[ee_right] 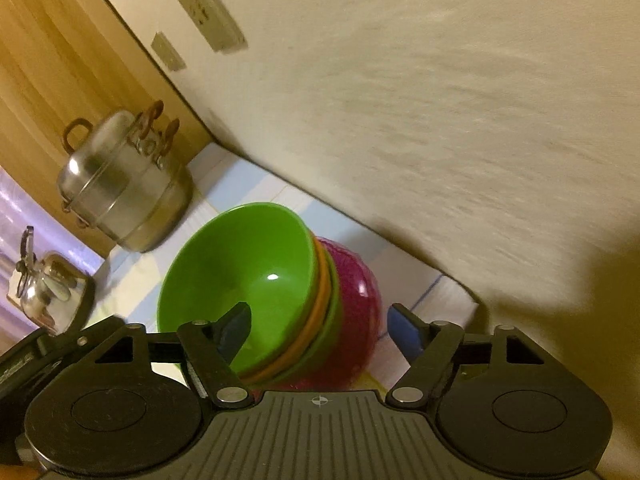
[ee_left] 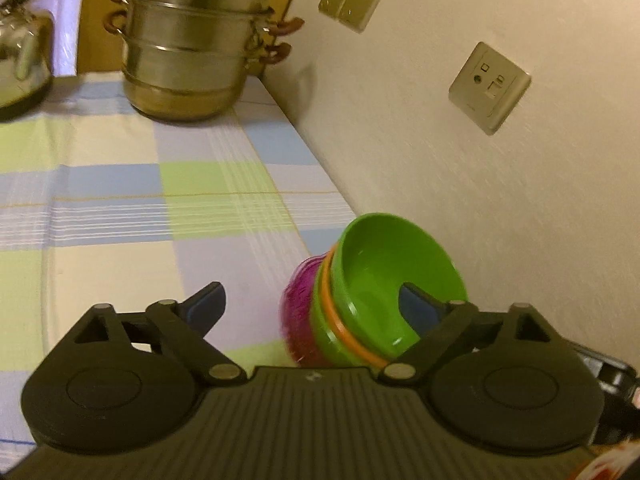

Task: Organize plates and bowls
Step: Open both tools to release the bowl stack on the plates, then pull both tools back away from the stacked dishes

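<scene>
A nested stack of bowls stands on the checked tablecloth by the wall: a green bowl (ee_left: 384, 276) on top, an orange rim and another green bowl under it, a magenta bowl (ee_left: 300, 316) at the bottom. My left gripper (ee_left: 312, 306) is open around the stack's near rim, its right finger (ee_left: 420, 304) inside the top bowl. In the right wrist view the same stack shows, with the green bowl (ee_right: 240, 280) and the magenta bowl (ee_right: 356, 312). My right gripper (ee_right: 320, 328) is open and straddles the stack, its left finger (ee_right: 236, 332) inside the green bowl.
A steel steamer pot (ee_left: 192, 44) stands at the far end of the table against a wooden panel, a steel kettle (ee_left: 20, 52) to its left. The wall (ee_left: 480, 160) with sockets runs along the table's right edge. Both also show in the right wrist view: pot (ee_right: 124, 188), kettle (ee_right: 48, 288).
</scene>
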### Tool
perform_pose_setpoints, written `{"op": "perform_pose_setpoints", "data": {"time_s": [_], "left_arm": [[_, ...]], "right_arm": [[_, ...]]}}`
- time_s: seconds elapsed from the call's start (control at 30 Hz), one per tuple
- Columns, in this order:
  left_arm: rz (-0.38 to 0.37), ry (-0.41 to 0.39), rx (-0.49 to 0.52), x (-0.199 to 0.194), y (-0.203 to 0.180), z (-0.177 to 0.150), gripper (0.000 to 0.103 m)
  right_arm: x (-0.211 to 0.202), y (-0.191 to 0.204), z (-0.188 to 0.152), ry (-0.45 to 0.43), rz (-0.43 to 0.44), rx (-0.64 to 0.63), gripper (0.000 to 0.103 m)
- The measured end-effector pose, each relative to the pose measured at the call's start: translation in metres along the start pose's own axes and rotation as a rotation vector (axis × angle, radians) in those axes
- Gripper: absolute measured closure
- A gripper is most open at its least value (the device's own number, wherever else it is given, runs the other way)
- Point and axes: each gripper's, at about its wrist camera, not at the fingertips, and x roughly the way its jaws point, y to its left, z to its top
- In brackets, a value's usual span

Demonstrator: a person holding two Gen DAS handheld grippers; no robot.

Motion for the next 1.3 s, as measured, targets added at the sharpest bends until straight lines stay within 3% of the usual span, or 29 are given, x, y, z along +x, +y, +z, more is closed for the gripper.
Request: {"op": "perform_pose_setpoints", "data": {"time_s": [0.17,0.77,1.3], "left_arm": [[0.051,-0.031,0.053,-0.031,0.001,-0.021,0.001],[0.089,0.041,0.145,-0.078,-0.007,-0.091,0.001],[0.105,0.06,0.147,-0.089,-0.016,-0.107,0.001]], "right_arm": [[-0.023,-0.003,-0.017,0.003,-0.022,-0.023,0.024],[-0.073,0.016,-0.092,0.018,-0.102,-0.286,0.023],[-0.091,0.013,-0.107,0.03,-0.113,-0.327,0.023]]}}
